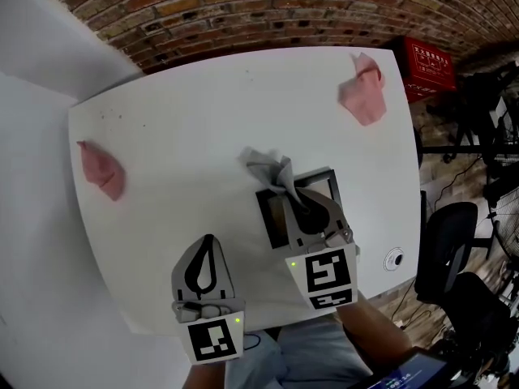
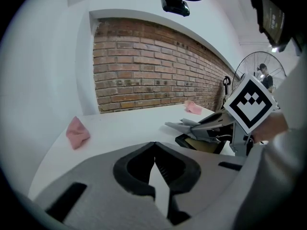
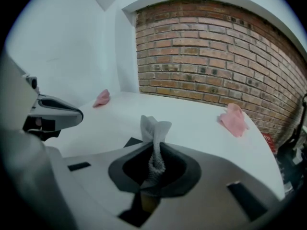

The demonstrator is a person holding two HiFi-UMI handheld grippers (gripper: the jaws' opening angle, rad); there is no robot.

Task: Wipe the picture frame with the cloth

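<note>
My left gripper [image 1: 209, 241]: grey plastic shell, pointed jaws lined in black, small green light [image 1: 237, 320].
My right gripper [image 1: 290, 186]: same grey shell, same black lining.
Marker cubes [image 1: 328, 272]: white, black square patterns.

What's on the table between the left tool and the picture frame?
Nothing. The head view shows only bare white table between the left tool and the picture frame.

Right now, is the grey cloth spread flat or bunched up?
Bunched up: the right gripper pinches the grey cloth between its jaws as a twisted strip, and the loose end fans out past the tips.
</note>
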